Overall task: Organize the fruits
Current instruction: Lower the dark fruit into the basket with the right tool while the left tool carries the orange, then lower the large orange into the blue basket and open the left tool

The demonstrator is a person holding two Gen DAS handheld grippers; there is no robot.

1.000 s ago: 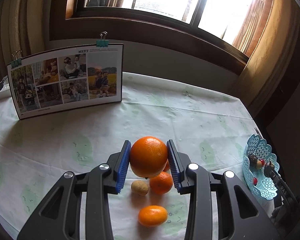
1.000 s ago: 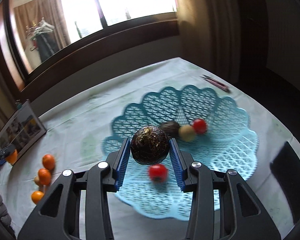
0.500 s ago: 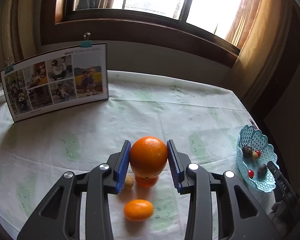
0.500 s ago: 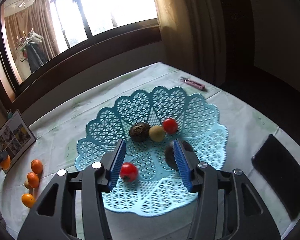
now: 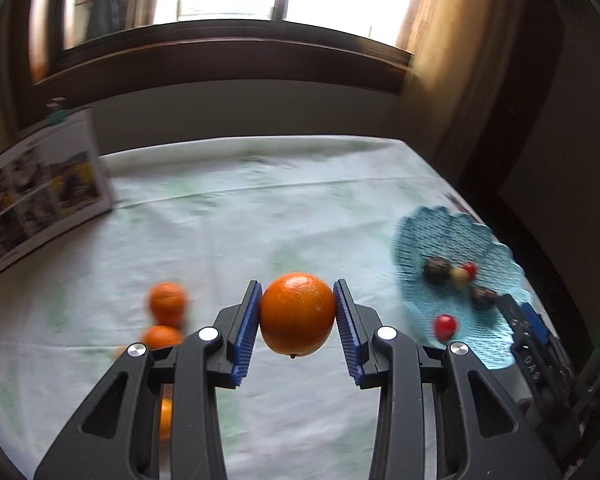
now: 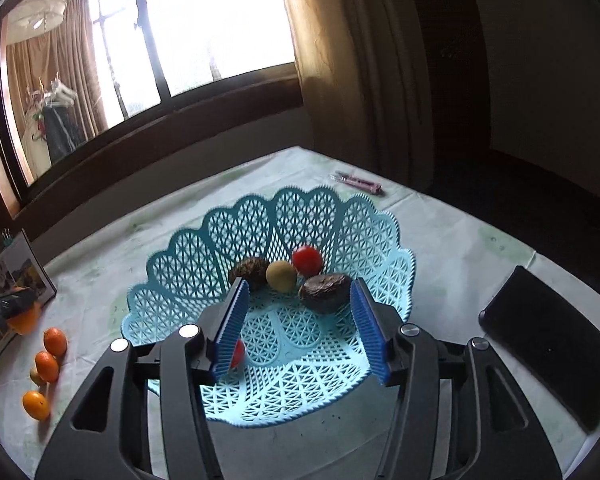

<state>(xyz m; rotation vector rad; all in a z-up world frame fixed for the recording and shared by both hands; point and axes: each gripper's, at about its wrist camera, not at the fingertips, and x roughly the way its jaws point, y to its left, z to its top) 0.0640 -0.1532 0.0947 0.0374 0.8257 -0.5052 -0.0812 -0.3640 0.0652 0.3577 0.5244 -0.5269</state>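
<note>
My left gripper (image 5: 296, 314) is shut on a large orange (image 5: 297, 313) and holds it above the tablecloth. Small oranges (image 5: 167, 300) lie on the cloth to its left. The blue lattice basket (image 5: 432, 236) sits at the right. My right gripper (image 6: 300, 328) is open and empty above the basket (image 6: 188, 252). In the basket lie two dark round fruits (image 6: 325, 292), a yellow fruit (image 6: 281, 276) and two red fruits (image 6: 307, 260); one red fruit is partly hidden behind my left finger (image 6: 230, 330). The left gripper with the orange shows at the far left (image 6: 22, 316).
A photo board (image 5: 40, 196) stands at the back left of the table. A black flat object (image 6: 552, 356) lies right of the basket. A pink pen (image 6: 356, 183) lies behind the basket. Three small oranges (image 6: 46, 366) lie in a row left of the basket.
My right gripper let go of the dark fruit into the basket, opened wide and drew back. My left gripper swung right with the orange, toward the basket.
</note>
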